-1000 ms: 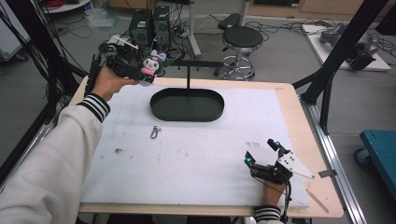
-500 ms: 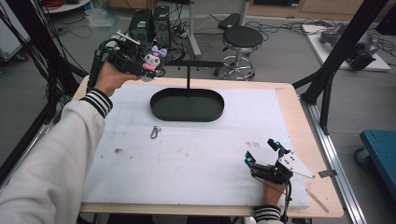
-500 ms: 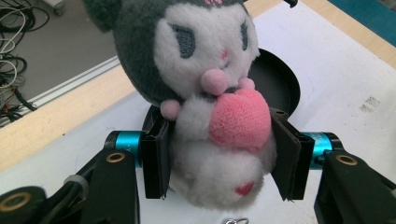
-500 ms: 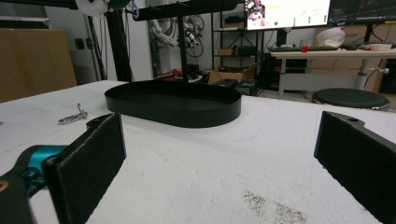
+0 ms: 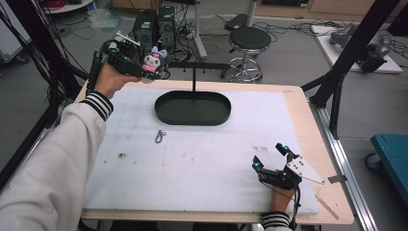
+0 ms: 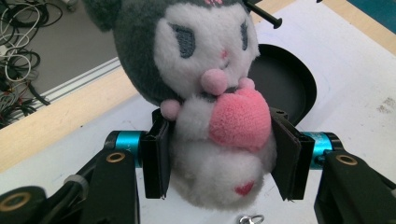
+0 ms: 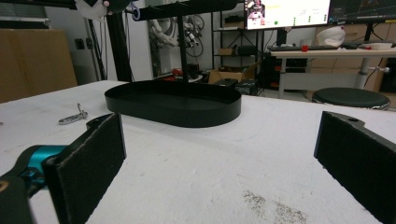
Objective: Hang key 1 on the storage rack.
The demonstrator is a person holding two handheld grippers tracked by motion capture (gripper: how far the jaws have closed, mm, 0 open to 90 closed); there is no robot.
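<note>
Plush toy: the grey-and-white plush toy [image 6: 210, 107] with the pink heart is up in the air, off the desk, at the far left corner, close to the left end of the black crossbar [image 5: 199, 65].
Left hand-held gripper: the left hand-held gripper [image 5: 144, 67] is clamped on the toy's body, one pad on each side, head upward in the left gripper view.
Stand: the crossbar rises on a thin post from the black oval tray [image 5: 192, 108], which sits on the far middle of the desk [image 5: 202, 163].
Done so far: the toy is picked up and carried to the bar's end, I judge.
Left to do: it looks like hanging it on the bar remains; the toy's loop is not clear, and nothing hangs on the bar yet.
Clasp: a small metal clasp [image 5: 159, 136] lies loose on the white mat, near the tray, untouched.
Right hand-held gripper: the right hand-held gripper [image 5: 272, 161] rests low at the near right of the desk, jaws spread wide, holding nothing, well apart from the action.
</note>
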